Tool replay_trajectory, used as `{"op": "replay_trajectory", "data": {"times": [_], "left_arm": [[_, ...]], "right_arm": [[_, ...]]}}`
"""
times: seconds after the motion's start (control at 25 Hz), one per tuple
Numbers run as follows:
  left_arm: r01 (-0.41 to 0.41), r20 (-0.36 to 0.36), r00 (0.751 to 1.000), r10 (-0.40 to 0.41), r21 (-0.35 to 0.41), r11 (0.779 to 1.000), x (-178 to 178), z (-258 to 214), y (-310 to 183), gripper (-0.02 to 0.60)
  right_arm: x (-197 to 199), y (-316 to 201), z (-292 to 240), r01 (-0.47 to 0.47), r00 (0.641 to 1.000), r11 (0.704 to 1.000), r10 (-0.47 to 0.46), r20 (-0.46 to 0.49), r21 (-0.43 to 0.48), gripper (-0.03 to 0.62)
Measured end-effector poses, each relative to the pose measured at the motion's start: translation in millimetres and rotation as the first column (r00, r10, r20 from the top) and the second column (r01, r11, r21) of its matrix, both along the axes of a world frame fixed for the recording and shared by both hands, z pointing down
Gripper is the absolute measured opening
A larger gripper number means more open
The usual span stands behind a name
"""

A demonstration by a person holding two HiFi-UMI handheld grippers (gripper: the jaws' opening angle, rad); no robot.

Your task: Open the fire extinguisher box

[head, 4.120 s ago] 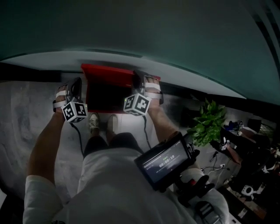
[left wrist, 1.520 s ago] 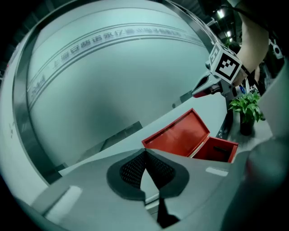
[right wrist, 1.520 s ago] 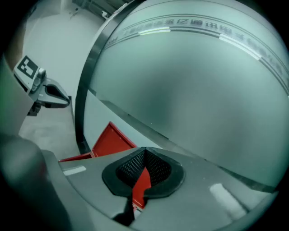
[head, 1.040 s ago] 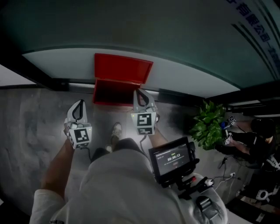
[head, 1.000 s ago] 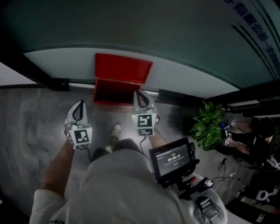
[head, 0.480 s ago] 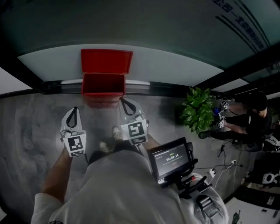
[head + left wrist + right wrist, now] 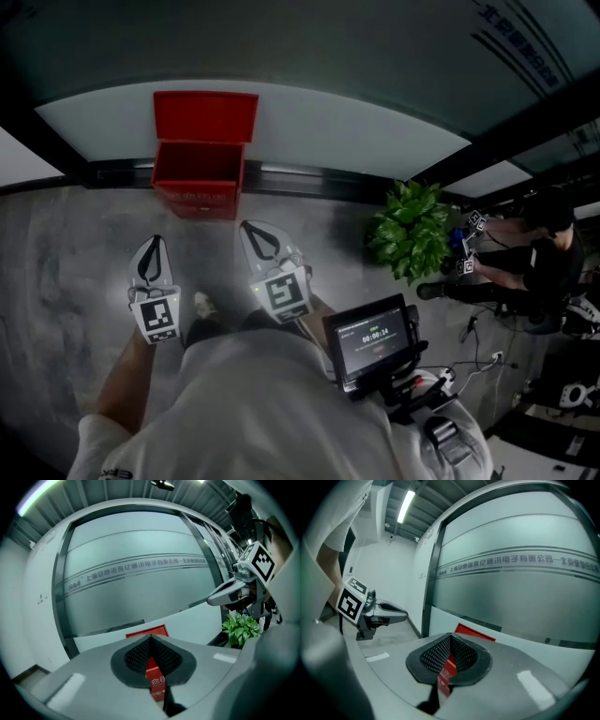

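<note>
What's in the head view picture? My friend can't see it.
A red fire extinguisher box stands open against the wall, lid up. A person holds the left gripper and right gripper, both shut and empty, short of it. A green plant stands at right.

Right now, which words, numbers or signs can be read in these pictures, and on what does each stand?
"SAA", then Chinese print that includes "通讯电子有限公司": across the glass wall.
"火警": front of the fire extinguisher box; the print below it is too blurred.
"00:00:14": screen at the person's chest; its other lines are too small.
</note>
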State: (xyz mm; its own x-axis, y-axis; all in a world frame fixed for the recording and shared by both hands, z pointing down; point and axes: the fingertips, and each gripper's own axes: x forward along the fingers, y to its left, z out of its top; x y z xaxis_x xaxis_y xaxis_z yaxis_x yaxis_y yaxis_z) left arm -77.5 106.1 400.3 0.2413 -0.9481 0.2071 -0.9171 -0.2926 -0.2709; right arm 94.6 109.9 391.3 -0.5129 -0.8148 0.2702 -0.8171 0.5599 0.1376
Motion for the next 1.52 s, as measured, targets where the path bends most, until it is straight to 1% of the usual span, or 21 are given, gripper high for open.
{"op": "replay_trajectory", "data": {"times": [0.12, 0.24, 0.36, 0.52, 0.68, 0.76, 0.88, 1.0, 1.16, 1.28, 1.36, 1.52], "left_arm": [[0.033, -0.015, 0.999, -0.033, 0.004, 0.999, 26, 2, 30, 0.003], [0.033, -0.022, 0.999, -0.033, 0.011, 0.999, 53, 0, 64, 0.003], [0.033, -0.047, 0.998, -0.033, -0.01, 0.999, 77, -3, 90, 0.003], [0.009, -0.039, 0.999, -0.009, 0.009, 1.0, 94, -6, 117, 0.003], [-0.025, -0.046, 0.999, 0.026, 0.007, 1.0, 106, -9, 137, 0.002], [-0.042, -0.05, 0.998, 0.043, 0.01, 0.999, 108, -12, 143, 0.003], [-0.052, -0.078, 0.996, 0.051, -0.016, 0.999, 109, -13, 152, 0.003], [-0.062, -0.093, 0.994, 0.06, -0.018, 0.998, 105, -15, 158, 0.002], [-0.096, -0.09, 0.991, 0.098, 0.017, 0.995, 99, -18, 167, 0.003], [-0.106, -0.092, 0.99, 0.107, 0.021, 0.994, 95, -18, 172, 0.003], [-0.101, -0.106, 0.989, 0.102, 0.017, 0.995, 89, -15, 174, 0.003], [-0.103, -0.124, 0.987, 0.103, 0.012, 0.995, 79, -11, 176, 0.003]], "right_arm": [[24, 28, -2, 0.028, 0.999, 0.999, -0.028, 0.015, 0.014, 0.012], [43, 61, -6, 0.052, 0.998, 0.999, -0.053, 0.025, 0.013, 0.012], [62, 83, -4, 0.059, 0.997, 0.998, -0.059, 0.043, 0.012, 0.012], [76, 110, -6, 0.06, 0.996, 0.998, -0.06, 0.06, -0.004, 0.012], [81, 131, -5, 0.057, 0.996, 0.998, -0.056, 0.068, -0.024, 0.012], [81, 138, -8, 0.052, 0.996, 0.998, -0.05, 0.074, -0.025, 0.012], [77, 146, -12, 0.043, 0.996, 0.999, -0.041, 0.081, -0.026, 0.012], [71, 154, -16, 0.031, 0.995, 0.999, -0.028, 0.1, -0.026, 0.012], [65, 165, -15, 0.009, 0.99, 0.999, -0.002, 0.14, -0.052, 0.012], [60, 173, -8, -0.002, 0.984, 0.998, 0.014, 0.175, -0.068, 0.012], [55, 178, -4, -0.003, 0.985, 0.997, 0.017, 0.172, -0.077, 0.012], [47, 182, 0, 0.006, 0.992, 0.997, 0.004, 0.13, -0.079, 0.012]]}}
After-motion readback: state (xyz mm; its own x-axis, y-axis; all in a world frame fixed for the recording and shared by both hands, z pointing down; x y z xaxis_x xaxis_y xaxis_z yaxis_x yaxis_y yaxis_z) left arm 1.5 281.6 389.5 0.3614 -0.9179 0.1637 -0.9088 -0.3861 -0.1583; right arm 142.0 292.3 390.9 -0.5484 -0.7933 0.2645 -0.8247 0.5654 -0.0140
